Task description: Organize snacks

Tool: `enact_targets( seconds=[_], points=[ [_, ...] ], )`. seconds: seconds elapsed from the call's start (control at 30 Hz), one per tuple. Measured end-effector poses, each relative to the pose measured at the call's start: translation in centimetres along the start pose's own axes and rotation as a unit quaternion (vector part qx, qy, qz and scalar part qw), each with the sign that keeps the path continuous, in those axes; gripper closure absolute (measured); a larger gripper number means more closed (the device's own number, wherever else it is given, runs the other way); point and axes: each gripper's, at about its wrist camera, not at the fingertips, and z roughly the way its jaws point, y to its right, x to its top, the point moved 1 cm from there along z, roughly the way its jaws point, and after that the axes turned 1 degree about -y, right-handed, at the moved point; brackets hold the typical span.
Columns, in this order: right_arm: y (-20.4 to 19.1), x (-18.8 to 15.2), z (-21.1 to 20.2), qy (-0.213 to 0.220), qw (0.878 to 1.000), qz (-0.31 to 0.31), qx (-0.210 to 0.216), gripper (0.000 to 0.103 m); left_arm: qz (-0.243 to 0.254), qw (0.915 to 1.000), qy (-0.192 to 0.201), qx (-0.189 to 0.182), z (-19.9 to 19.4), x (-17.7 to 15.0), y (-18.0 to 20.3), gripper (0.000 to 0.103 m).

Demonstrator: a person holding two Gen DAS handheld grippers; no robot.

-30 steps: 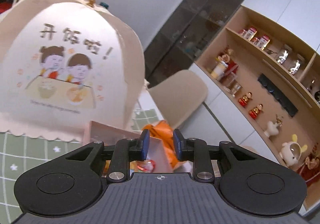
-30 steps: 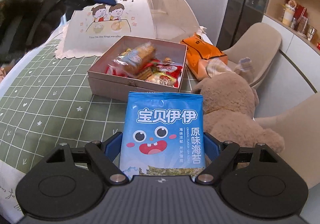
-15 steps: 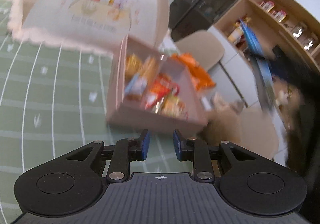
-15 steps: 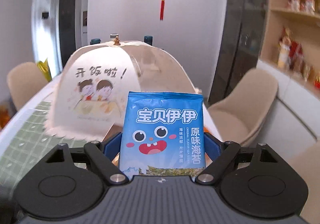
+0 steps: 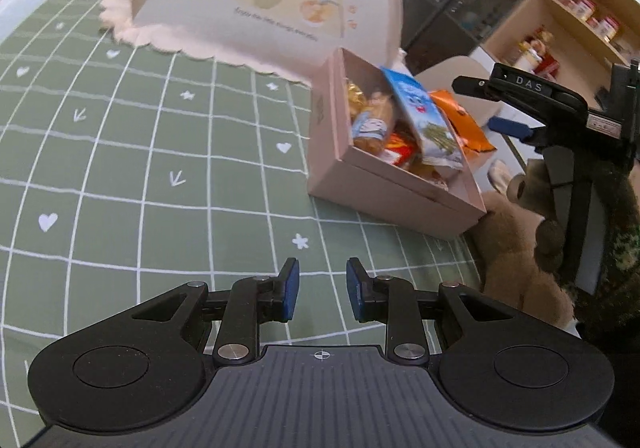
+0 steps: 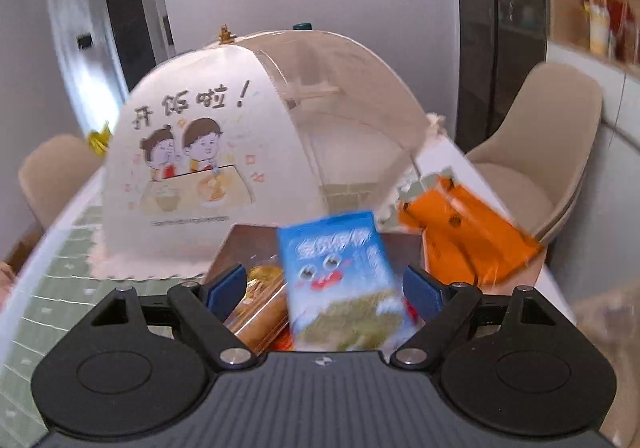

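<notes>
Where half a second ago right tongs (image 6: 325, 290) gripped blue seaweed snack packet (image 6: 340, 280), fingers now spread wide, packet loose, tilted inside pink cardboard box (image 5: 384, 184). Left tongs (image 5: 322, 290) empty, slightly parted above green checked desk (image 5: 160, 168).

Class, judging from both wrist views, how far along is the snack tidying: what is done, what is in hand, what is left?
Done: the pink box already holds several snacks, and the blue seaweed packet lies tilted among them. In hand: nothing; the right claw is open around the blue packet, and the left claw hangs empty above the tablecloth. Left: the orange packet lies outside, beside the box.
</notes>
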Motion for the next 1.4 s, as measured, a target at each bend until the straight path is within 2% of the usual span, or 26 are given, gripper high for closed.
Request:
enact_targets(
  seconds=[0.07, 0.2, 0.3, 0.43, 0.5, 0.6, 0.77, 0.93, 1.13, 1.4],
  points=[
    [0.0, -1.7, -1.2, -0.001, 1.000, 0.001, 0.018, 0.017, 0.032, 0.9994, 0.005, 0.013, 0.0, -0.6, 0.9, 0.074],
    [-1.2, -6.8, -3.4, -0.012, 0.999, -0.031, -0.008, 0.017, 0.095, 0.9933, 0.026, 0.061, 0.7, -2.7, 2.5, 0.074],
    [-2.1, -11.4, -4.5, -0.038, 0.998, -0.045, -0.023, 0.017, 0.121, 0.9881, 0.034, 0.088, 1.5, -4.5, 3.2, 0.074],
    [-3.8, -16.7, -4.6, -0.073, 0.994, -0.075, -0.030, 0.017, 0.136, 0.9843, 0.025, 0.111, 2.9, -6.5, 3.7, 0.073],
    [-4.4, -18.1, -4.2, -0.082, 0.992, -0.084, -0.043, 0.017, 0.157, 0.9793, 0.048, 0.119, 3.0, -7.4, 4.1, 0.072],
    [-4.1, -19.0, -4.0, -0.070, 0.993, -0.072, -0.055, 0.016, 0.162, 0.9758, 0.074, 0.126, 3.2, -8.0, 4.2, 0.072],
    [-3.3, -19.0, -3.2, -0.054, 0.995, -0.058, -0.057, 0.000, 0.169, 0.9675, 0.114, 0.150, 4.4, -8.0, 4.6, 0.072],
    [-2.8, -19.1, -2.9, -0.037, 0.996, -0.053, -0.057, 0.000, 0.188, 0.9600, 0.119, 0.170, 4.8, -8.2, 5.2, 0.072],
    [-2.7, -19.3, -2.6, -0.014, 0.997, -0.047, -0.061, 0.000, 0.169, 0.9642, 0.124, 0.163, 4.8, -8.1, 4.8, 0.072],
    [-2.6, -19.3, -2.7, -0.014, 0.997, -0.046, -0.059, 0.000, 0.166, 0.9652, 0.124, 0.159, 4.8, -8.0, 4.7, 0.072]
  ],
)
